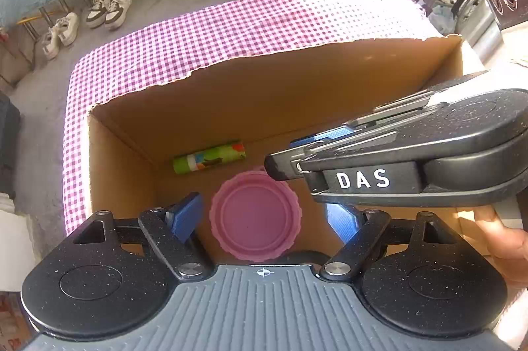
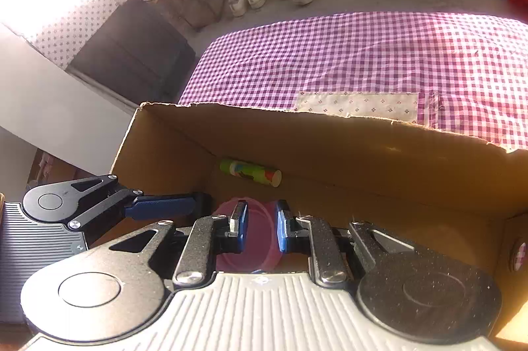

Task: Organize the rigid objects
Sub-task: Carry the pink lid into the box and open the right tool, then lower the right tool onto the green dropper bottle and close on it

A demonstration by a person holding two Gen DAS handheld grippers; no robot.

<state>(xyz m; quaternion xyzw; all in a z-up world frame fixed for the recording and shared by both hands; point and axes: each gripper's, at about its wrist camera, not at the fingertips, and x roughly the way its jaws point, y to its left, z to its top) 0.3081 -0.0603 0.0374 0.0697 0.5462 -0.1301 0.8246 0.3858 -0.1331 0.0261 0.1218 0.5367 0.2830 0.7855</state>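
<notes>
Checked tablecloth (image 1: 231, 30) carries cardboard box (image 1: 264, 93). Inside: pink bowl (image 1: 255, 215) mid-floor, green tube (image 1: 209, 157) along far wall. Left gripper (image 1: 264, 219) fingers spread; right gripper (image 2: 261, 227) fingers parted, gripping nothing.

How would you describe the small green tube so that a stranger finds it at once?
Look inside the open cardboard box on the checked tablecloth. At the foot of its far wall lies the green tube on its side. Unlike the round pink lid nearer the grippers, it is slim, cylindrical and printed with colourful pictures.
</notes>
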